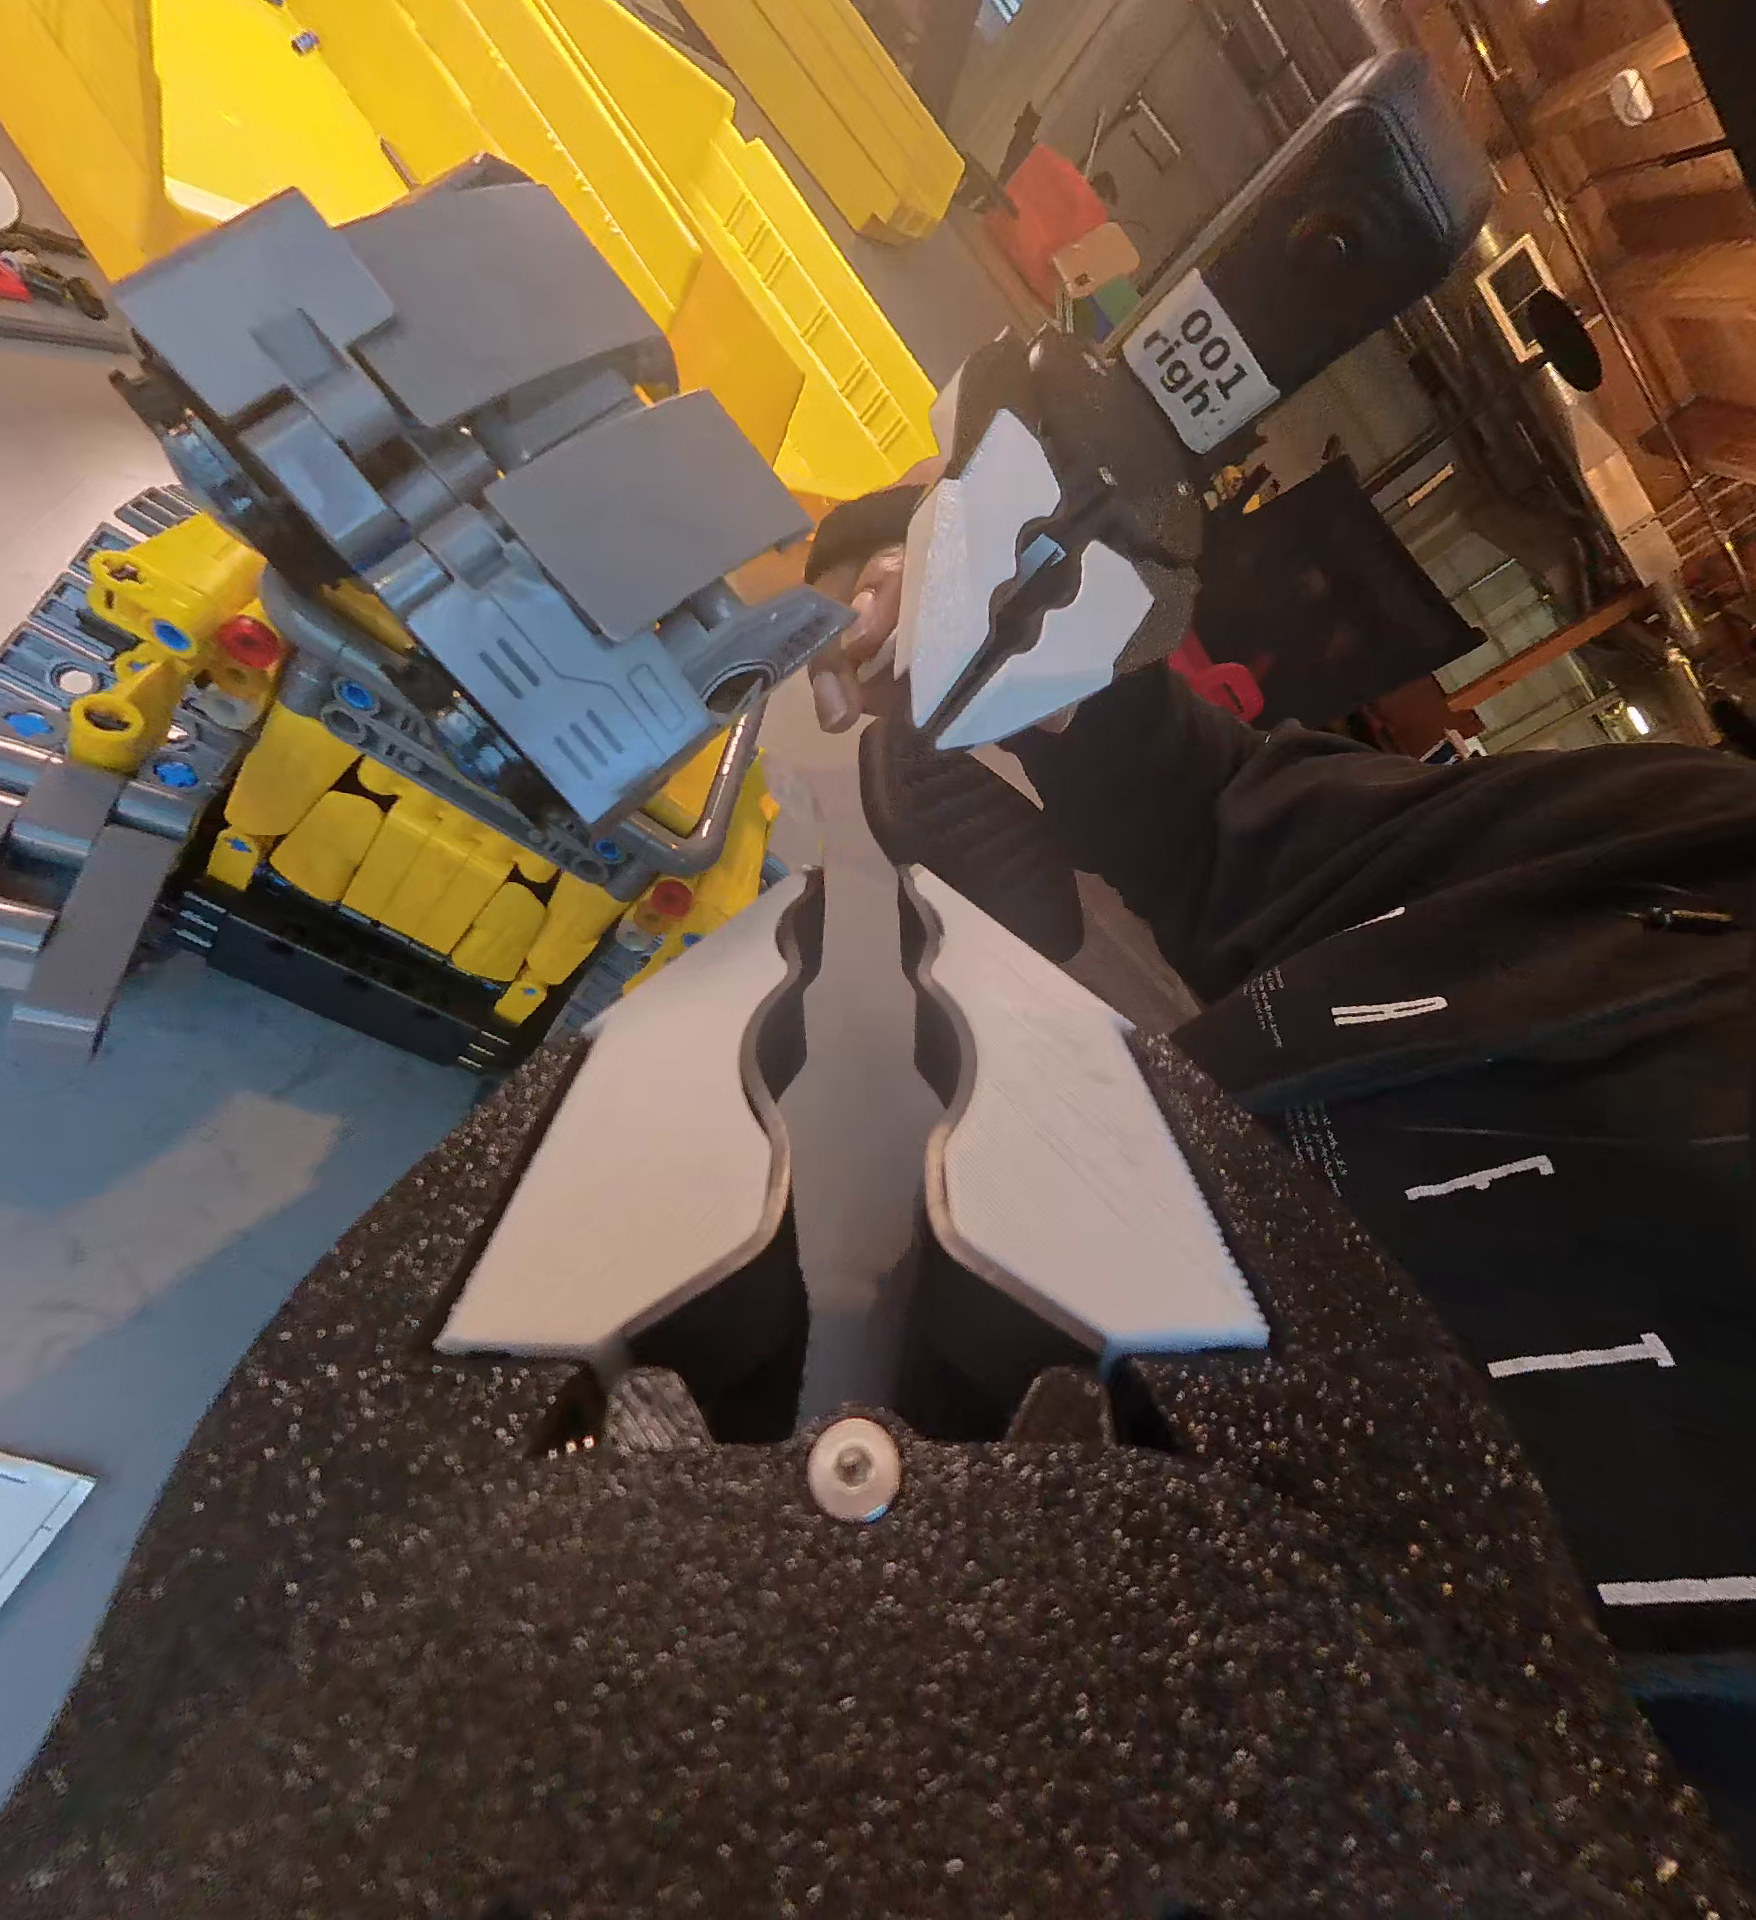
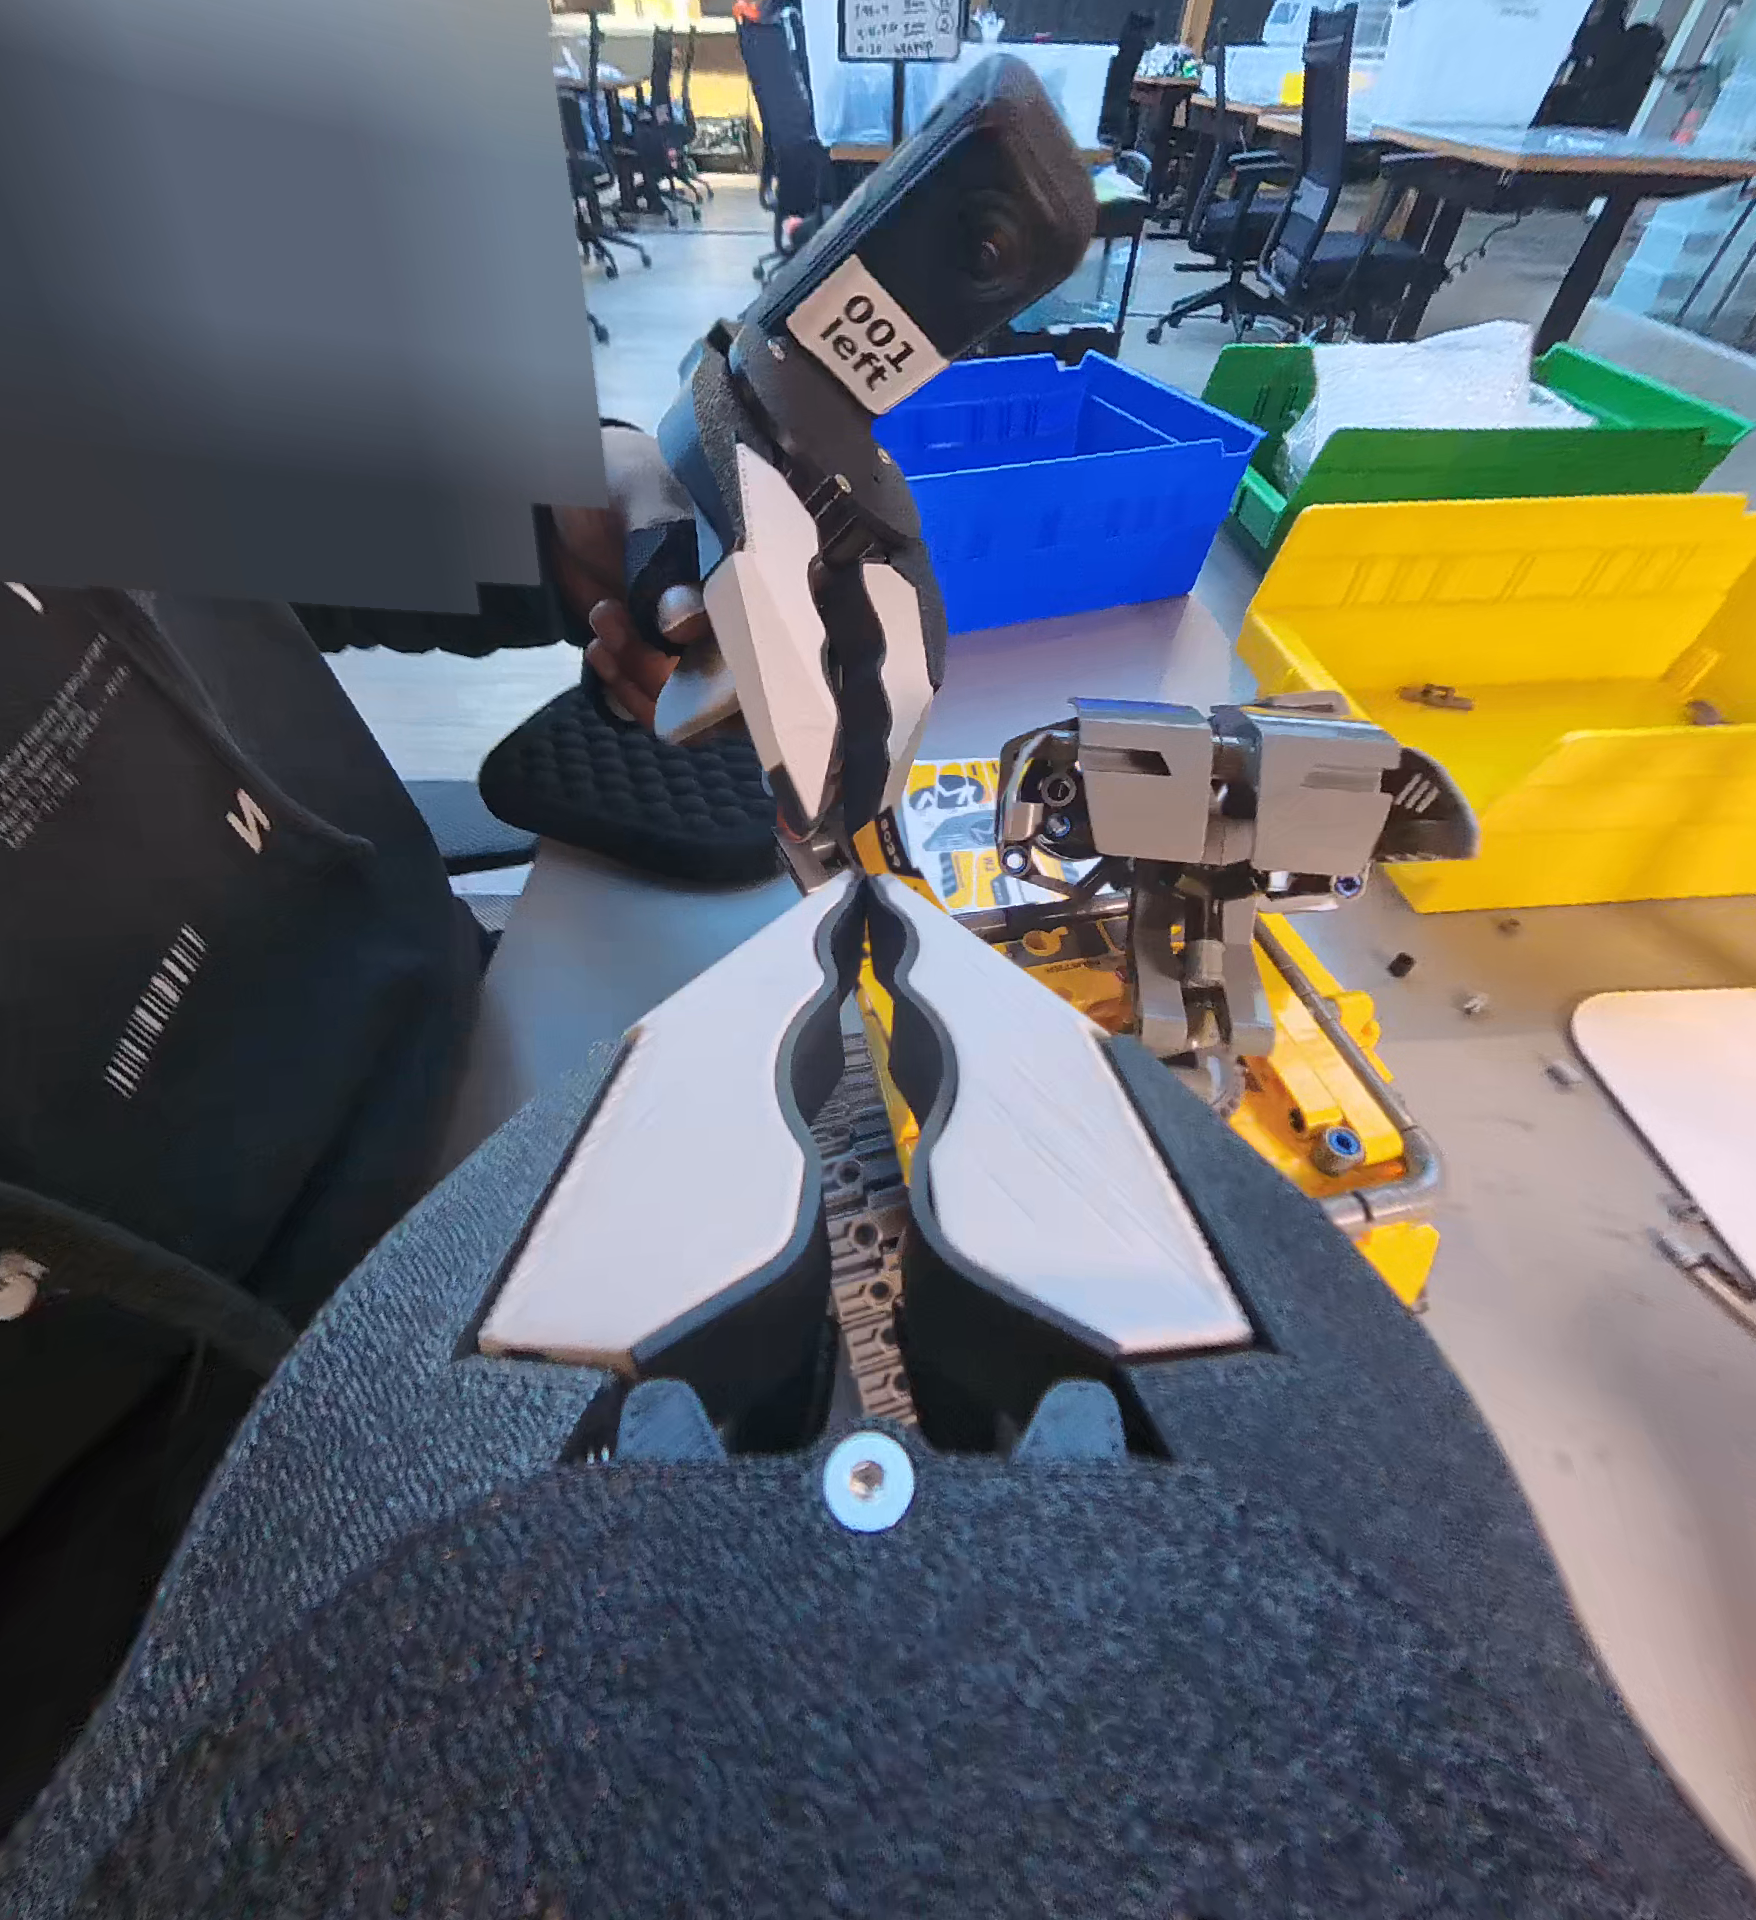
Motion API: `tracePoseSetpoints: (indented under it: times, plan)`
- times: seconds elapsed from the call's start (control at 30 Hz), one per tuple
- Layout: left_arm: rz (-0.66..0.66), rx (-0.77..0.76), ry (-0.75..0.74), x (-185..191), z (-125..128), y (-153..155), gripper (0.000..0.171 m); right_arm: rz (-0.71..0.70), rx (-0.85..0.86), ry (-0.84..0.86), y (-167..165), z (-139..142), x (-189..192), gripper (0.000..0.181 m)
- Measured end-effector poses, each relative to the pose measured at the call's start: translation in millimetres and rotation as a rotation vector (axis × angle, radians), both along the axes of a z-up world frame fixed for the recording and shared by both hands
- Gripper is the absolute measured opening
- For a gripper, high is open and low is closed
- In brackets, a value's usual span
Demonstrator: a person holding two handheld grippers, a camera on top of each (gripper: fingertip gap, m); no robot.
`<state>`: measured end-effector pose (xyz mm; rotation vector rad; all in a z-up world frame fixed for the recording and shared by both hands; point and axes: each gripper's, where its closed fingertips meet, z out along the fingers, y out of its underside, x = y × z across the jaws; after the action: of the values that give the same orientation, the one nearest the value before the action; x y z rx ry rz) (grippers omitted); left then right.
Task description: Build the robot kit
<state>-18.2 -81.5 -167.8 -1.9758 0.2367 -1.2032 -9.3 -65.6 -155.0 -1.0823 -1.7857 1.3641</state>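
Three storage bins – yellow (image 2: 1539, 665), green (image 2: 1476, 457) and blue (image 2: 1050, 488) – stand at the back of the grey counter (image 2: 1539, 1164). Nearer sits a yellow-and-grey brick-built tracked robot model (image 1: 417, 665), its grey head (image 2: 1238, 790) raised. Both grippers hover beside it, touching nothing: the left gripper (image 1: 858, 894) with fingers narrowly parted and empty – the right gripper (image 2: 866, 883) with fingertips closed together on nothing.
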Motion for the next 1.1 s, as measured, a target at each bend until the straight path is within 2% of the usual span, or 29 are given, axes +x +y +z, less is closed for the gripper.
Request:
tracePoseSetpoints:
  times: [0.07,0.17,0.23,0.3,0.5,0.63,0.87,1.0,1.1]
  plan:
    - [0.004,0.005,0.001,-0.2,0.6,0.0,0.014,0.004,-0.046,-0.012,0.3,1.0,1.0,0.0]
    - [0.007,0.015,0.012,-0.9,0.6,0.4,0.012,-0.014,-0.023,-0.015,5.1,-0.9,2.2,0.0]
    - [-0.003,0.022,0.007,0.7,2.0,-1.0,0.012,-0.02,-0.035,-0.036,6.3,-3.0,2.7,0.014]
    - [-0.013,0.031,0.012,2.9,2.7,-2.5,0.01,-0.023,-0.062,-0.056,6.4,-5.8,2.8,0.018]
    - [-0.029,0.043,0.013,7.5,4.4,-4.2,0.01,-0.016,-0.147,-0.085,3.9,-10.3,1.5,0.013]
    - [-0.029,0.043,0.008,7.6,4.7,-4.3,0.01,-0.014,-0.148,-0.088,3.0,-10.6,0.9,0.004]
    - [-0.023,0.041,0.003,6.4,3.5,-4.1,0.01,-0.003,-0.174,-0.103,-0.3,-12.3,1.1,0.0]
    - [-0.03,0.045,0.008,6.7,3.2,-5.7,0.016,-0.008,-0.263,-0.144,-0.9,-12.4,1.9,0.0]
    - [-0.017,0.083,0.08,2.4,1.5,-5.0,0.024,0.0,-0.386,-0.193,-2.8,-9.0,4.1,0.0]
